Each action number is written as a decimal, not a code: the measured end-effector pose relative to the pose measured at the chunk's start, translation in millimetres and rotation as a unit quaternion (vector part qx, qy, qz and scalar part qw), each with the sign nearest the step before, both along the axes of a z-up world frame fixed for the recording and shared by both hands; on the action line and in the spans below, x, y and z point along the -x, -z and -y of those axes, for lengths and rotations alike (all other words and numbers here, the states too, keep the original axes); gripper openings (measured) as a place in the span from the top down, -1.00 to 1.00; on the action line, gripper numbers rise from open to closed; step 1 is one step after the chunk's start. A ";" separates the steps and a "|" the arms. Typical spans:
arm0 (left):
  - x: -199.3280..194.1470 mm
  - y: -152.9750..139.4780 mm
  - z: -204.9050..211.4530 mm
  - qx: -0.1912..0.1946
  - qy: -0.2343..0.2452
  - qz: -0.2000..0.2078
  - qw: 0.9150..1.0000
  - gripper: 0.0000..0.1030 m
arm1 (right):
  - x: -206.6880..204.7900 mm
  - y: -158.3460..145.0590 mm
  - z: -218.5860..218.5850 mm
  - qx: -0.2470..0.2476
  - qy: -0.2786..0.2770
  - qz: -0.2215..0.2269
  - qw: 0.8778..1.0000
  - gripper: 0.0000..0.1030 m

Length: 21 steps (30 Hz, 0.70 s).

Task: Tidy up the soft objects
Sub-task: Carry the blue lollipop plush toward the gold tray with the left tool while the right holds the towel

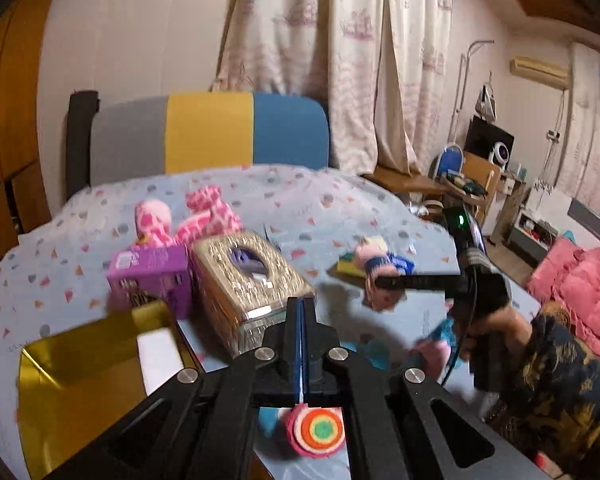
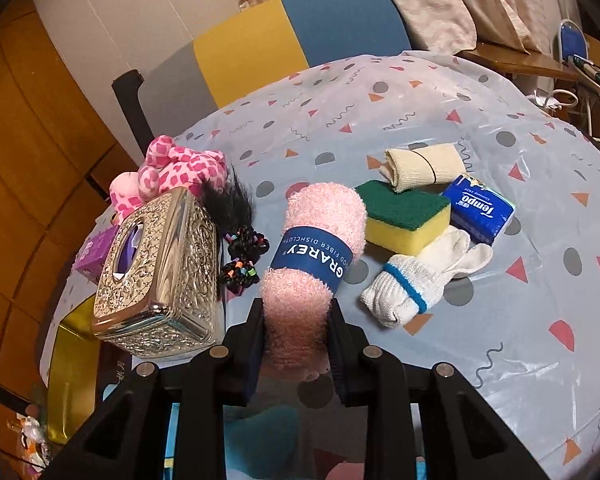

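Right gripper (image 2: 296, 320) is clamping the pink dishcloth roll (image 2: 312, 264), carry step; left gripper (image 1: 302, 312) is riding closed, empty; next likely calling for the gold tray (image 1: 84, 364) to its left.

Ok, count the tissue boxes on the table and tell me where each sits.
2. The silver embossed tissue box sits at the table's left side; the purple tissue box sits just beyond it, partly hidden. Others may be hidden.
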<state>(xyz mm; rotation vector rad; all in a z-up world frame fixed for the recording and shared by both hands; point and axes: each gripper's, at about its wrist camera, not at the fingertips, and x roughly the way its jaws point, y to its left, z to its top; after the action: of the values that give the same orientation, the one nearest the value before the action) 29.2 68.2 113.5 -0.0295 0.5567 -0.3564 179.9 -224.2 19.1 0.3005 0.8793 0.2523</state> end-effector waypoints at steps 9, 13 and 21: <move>16.3 49.9 46.4 -0.044 0.081 -0.104 0.990 0.34 | 4.7 -10.6 9.5 -0.025 0.006 0.022 0.999 0.46; 11.9 64.3 62.8 -0.071 0.081 -0.117 0.987 -0.38 | 7.6 -16.0 7.3 -0.032 -0.003 0.031 0.999 0.46; -19.8 101.8 104.2 -0.173 0.095 -0.135 0.971 -0.39 | 13.6 -25.5 9.4 -0.050 -0.010 0.049 0.997 0.46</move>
<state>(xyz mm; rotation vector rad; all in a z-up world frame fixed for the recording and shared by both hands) 49.0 -36.0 11.8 0.3182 0.8898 -0.4414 166.4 -233.7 44.7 0.3687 0.7739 0.3281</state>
